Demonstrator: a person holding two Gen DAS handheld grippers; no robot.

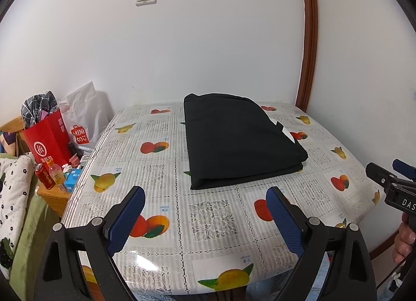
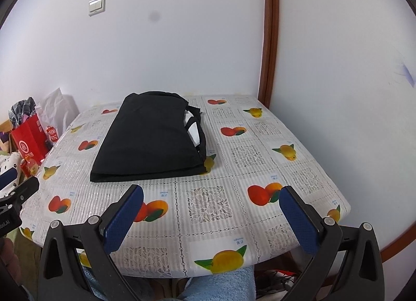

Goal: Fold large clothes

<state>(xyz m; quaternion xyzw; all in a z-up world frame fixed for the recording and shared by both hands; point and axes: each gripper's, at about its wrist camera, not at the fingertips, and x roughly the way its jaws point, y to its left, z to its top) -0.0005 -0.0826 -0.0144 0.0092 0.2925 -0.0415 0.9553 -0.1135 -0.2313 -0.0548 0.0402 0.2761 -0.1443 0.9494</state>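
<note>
A black garment [image 1: 239,142] lies folded into a thick rectangle on the far half of the table [image 1: 213,217], a bit of white showing at its right edge. The same garment [image 2: 153,139] appears left of centre in the right wrist view. My left gripper [image 1: 205,197] hovers over the near table edge, jaws wide open and empty, well short of the cloth. My right gripper [image 2: 212,194] is also open and empty, apart from the garment. Each gripper shows at the edge of the other's view: the right gripper [image 1: 390,178], the left gripper [image 2: 15,186].
The table wears a fruit-print plastic cloth [image 2: 260,160] and stands in a corner against white walls. Left of it are a red paper bag [image 1: 48,142], a white Miniso bag [image 1: 83,121], drink bottles [image 1: 56,175] and a wooden stand. A brown door frame [image 1: 309,41] rises at the back right.
</note>
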